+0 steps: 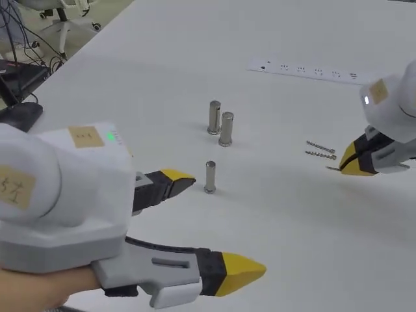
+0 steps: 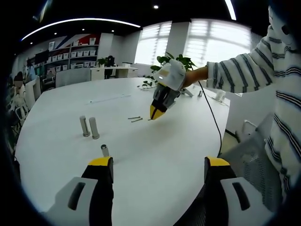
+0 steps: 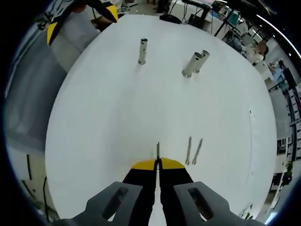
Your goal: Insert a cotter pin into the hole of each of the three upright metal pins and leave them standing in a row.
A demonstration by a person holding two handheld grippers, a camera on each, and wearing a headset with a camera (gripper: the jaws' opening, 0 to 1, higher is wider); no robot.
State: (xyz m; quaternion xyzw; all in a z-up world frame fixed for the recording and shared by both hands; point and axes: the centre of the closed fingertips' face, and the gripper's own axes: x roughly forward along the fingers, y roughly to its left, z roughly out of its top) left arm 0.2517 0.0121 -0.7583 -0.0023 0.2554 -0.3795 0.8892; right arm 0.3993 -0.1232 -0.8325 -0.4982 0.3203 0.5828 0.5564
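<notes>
Three upright metal pins stand on the white table: two close together (image 1: 214, 117) (image 1: 226, 129) and one apart, nearer me (image 1: 210, 177). My left gripper (image 1: 218, 224) is open and empty at the lower left, its upper tip just left of the near pin (image 2: 105, 150). At the right, my right gripper (image 1: 356, 164) is shut on a cotter pin (image 3: 158, 149) that sticks out ahead of its tips, held just above the table. Two loose cotter pins (image 1: 320, 151) lie side by side next to it, also seen from the right gripper (image 3: 193, 149).
A white power strip (image 1: 305, 70) lies along the far side of the table. A person's striped sleeve (image 2: 244, 70) holds the right gripper (image 2: 159, 107). Office chairs and cables (image 1: 39, 39) stand beyond the table's left edge.
</notes>
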